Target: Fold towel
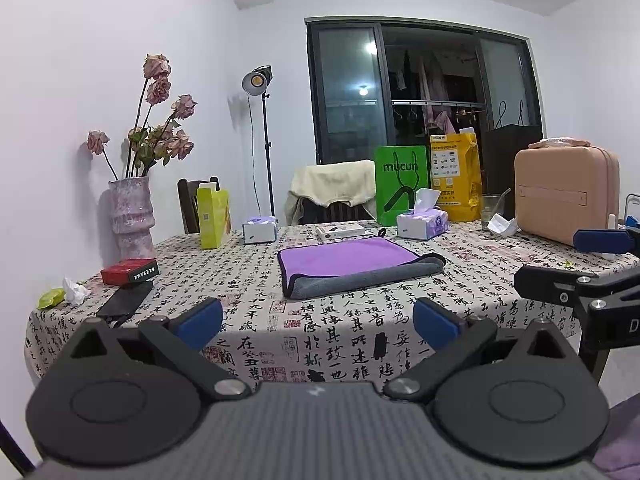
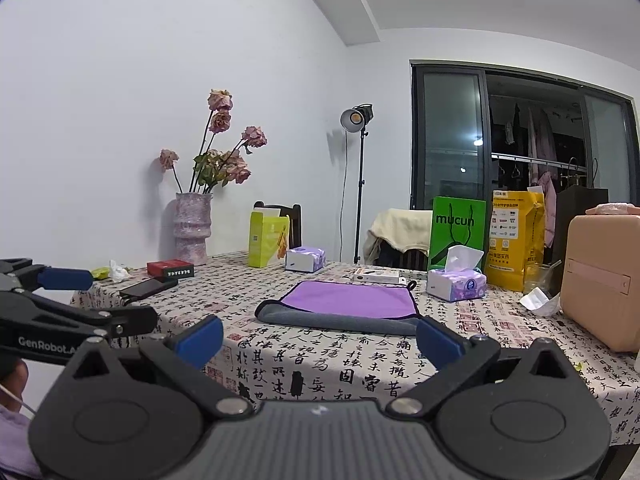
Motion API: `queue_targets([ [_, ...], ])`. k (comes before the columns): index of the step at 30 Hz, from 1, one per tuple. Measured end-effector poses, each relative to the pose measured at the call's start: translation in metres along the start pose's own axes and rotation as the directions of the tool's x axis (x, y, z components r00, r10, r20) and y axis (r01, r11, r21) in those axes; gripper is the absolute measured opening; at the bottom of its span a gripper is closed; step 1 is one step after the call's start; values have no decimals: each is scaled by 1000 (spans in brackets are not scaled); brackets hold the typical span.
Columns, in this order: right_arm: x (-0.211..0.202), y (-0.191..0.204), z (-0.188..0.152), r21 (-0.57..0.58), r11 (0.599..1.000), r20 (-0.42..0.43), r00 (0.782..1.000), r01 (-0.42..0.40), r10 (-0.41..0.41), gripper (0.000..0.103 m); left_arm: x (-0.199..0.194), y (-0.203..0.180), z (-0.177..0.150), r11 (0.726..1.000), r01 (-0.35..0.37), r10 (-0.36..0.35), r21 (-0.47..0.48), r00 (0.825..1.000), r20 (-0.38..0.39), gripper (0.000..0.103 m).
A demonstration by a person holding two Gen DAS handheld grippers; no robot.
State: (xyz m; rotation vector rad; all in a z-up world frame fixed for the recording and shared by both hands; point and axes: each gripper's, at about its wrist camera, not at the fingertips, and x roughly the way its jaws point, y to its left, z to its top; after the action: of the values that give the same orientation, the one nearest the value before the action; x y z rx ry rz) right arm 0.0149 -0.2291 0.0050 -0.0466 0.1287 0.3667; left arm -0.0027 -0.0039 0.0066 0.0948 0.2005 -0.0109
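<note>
**Operator:** Report gripper status, nearest items first.

**Inspector:** The left gripper (image 1: 318,322) is held off the near edge of the surface (image 1: 248,344), jaws spread wide, nothing between them. The right gripper (image 2: 319,336) is in the same condition: jaws wide apart, empty, short of the near edge. Each gripper is also visible from the other's camera, level with it at the side. Neither touches the cloth.

**Operator:** Locate the towel.

**Inspector:** The towel (image 1: 352,262) lies flat near the middle of the surface, well beyond both grippers. Its purple face is up. One grey strip, running along the near edge and round to the right-hand corner in the left wrist view, is turned over onto it. A hanging loop (image 1: 382,233) shows at the far edge.

**Operator:** Assess progress.

**Inspector:** Judgement only: the turned grey edge suggests either a first fold or a loose lap; the frames do not settle which. The cloth is not a compact bundle, so most folding probably remains. The next step calls for both grippers to advance and take an edge.

**Operator:** Obstructions beyond?

**Inspector:** A tissue pack (image 1: 422,226) and a flat white box (image 1: 340,231) sit just behind the towel.
</note>
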Motion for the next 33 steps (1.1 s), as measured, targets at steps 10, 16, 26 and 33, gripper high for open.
queue_targets([
  [10,1,0,0,3,1000,-3,1000,4,-4,103,1,-1,0,1000,0,0,3,1000,4,103],
  [16,1,-1,0,3,1000,-3,1000,4,-4,103,0,-3,-1,1000,0,0,6,1000,8,103],
  [26,0,0,-1,6,1000,-1,1000,10,-10,103,0,-3,-1,1000,3,-3,9,1000,9,103],
  [33,0,-2,-1,8,1000,1,1000,14,-14,103,0,-3,-1,1000,2,-2,9,1000,9,103],
])
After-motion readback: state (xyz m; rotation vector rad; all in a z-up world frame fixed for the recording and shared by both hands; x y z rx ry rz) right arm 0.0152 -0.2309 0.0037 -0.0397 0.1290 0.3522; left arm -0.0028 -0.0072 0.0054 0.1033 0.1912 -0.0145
